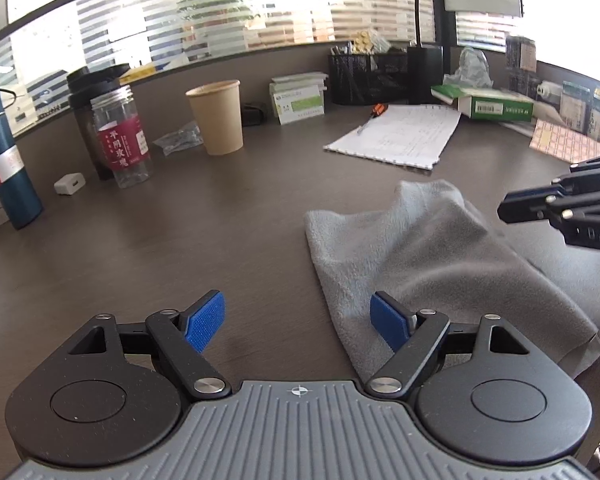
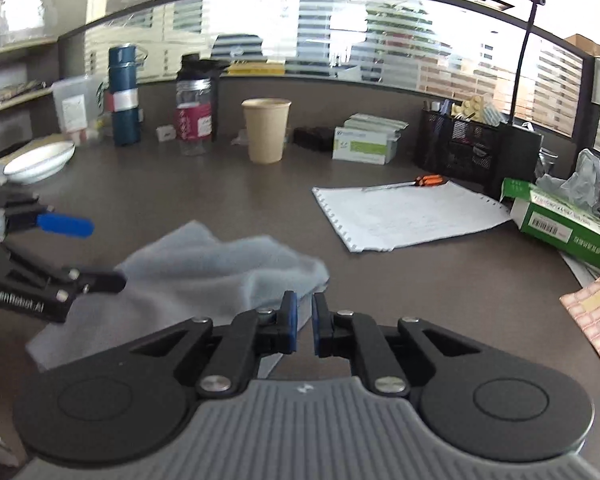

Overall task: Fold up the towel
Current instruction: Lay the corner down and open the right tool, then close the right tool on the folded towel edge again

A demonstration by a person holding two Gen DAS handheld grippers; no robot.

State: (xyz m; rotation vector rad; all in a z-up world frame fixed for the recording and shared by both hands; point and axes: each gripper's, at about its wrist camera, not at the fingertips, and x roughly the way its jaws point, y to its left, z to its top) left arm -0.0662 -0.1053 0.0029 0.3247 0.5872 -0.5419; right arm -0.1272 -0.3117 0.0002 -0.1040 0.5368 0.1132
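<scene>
A grey towel (image 1: 432, 256) lies rumpled and partly folded on the dark desk; it also shows in the right wrist view (image 2: 204, 276). My left gripper (image 1: 298, 320) is open, low over the desk at the towel's near left edge, its right pad (image 1: 388, 320) over the cloth. My right gripper (image 2: 305, 320) has its jaws close together with a narrow gap, just behind the towel's right end; I see no cloth between the pads. It shows at the right edge of the left wrist view (image 1: 560, 208), beside the towel's raised corner.
A paper cup (image 1: 217, 117), a clear jar with a red label (image 1: 122, 138), a blue flask (image 1: 4, 160) and a white charger (image 1: 70, 183) stand at the back left. A sheet of paper (image 1: 400, 136), a green tissue box (image 1: 496, 106) and a mesh organiser (image 1: 364, 74) sit behind the towel. A white bowl (image 2: 40, 162) is at the left.
</scene>
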